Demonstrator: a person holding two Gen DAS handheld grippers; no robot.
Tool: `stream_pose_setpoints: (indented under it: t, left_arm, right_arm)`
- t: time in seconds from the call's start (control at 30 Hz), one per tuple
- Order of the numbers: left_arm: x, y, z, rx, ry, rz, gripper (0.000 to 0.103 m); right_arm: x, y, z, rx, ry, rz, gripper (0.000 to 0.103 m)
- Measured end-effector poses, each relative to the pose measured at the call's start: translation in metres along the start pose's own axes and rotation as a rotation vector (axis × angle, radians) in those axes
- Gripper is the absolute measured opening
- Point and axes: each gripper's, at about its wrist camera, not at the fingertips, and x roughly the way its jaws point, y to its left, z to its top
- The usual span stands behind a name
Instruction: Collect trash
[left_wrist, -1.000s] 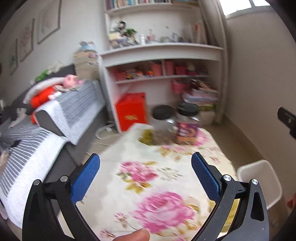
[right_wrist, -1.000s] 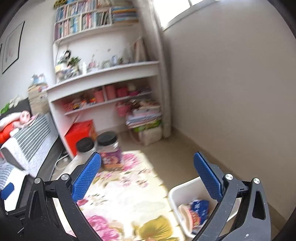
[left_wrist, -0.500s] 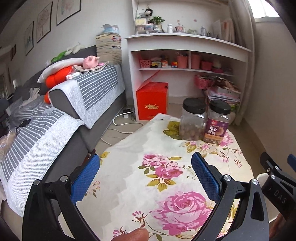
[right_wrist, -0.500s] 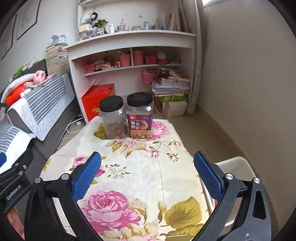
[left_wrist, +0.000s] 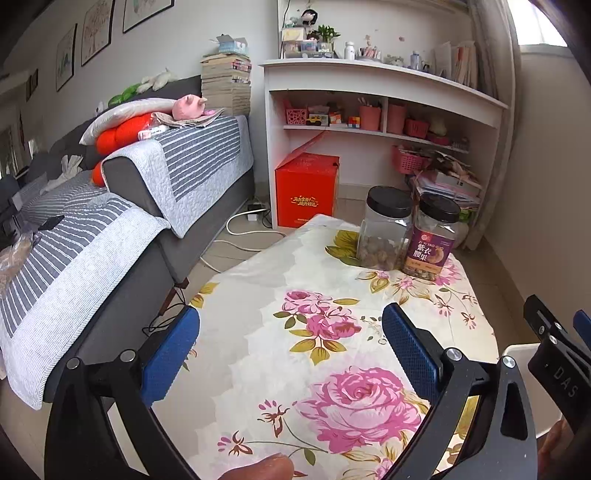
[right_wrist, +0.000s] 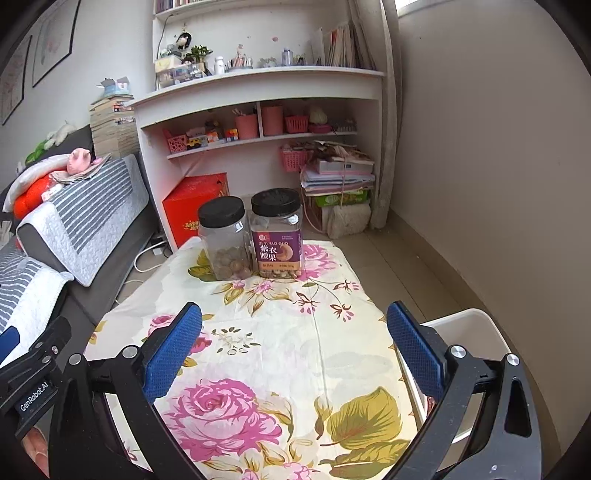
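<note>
The left gripper (left_wrist: 290, 345) and right gripper (right_wrist: 294, 341) both hover over the flowered tabletop (right_wrist: 280, 332), each with its jaws spread wide and nothing between them. The white bin (right_wrist: 469, 332) stands on the floor just beside the tabletop's right edge, outside the right gripper's right finger; in the left wrist view only a corner of the bin (left_wrist: 517, 354) shows, behind the right gripper's black frame. A bit of something reddish shows inside the bin below that finger, too hidden to name. No loose trash shows on the cloth.

At the tabletop's far edge stand two black-lidded jars, touching or nearly so: a clear jar (right_wrist: 225, 240) partly filled with nuts on the left, a purple-label jar (right_wrist: 277, 236) on the right. The cloth from the jars toward the jaws lies bare and open. Left of the tabletop a narrow strip of floor separates it from the grey sofa (left_wrist: 122, 206); beyond the jars is a red box (left_wrist: 306, 192) under the white shelf unit (left_wrist: 384, 110).

Compared with half a second earlier, both views sit slightly closer to the jars, with jaw spread unchanged.
</note>
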Motion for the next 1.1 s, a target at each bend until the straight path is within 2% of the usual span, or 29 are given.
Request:
stream_pose_setpoints:
  t: [0.27, 1.1]
  left_arm:
    - [-0.0041, -0.0007, -0.0026, 0.01, 0.004, 0.002, 0.096]
    - [-0.0028, -0.0032, -0.006, 0.015, 0.02, -0.009, 0.096]
  right_arm:
    - [-0.0047, -0.0009, -0.0043, -0.019, -0.026, 0.001, 0.096]
    - [0.001, -0.0011, -0.0044, -0.034, -0.024, 0.015, 0.096]
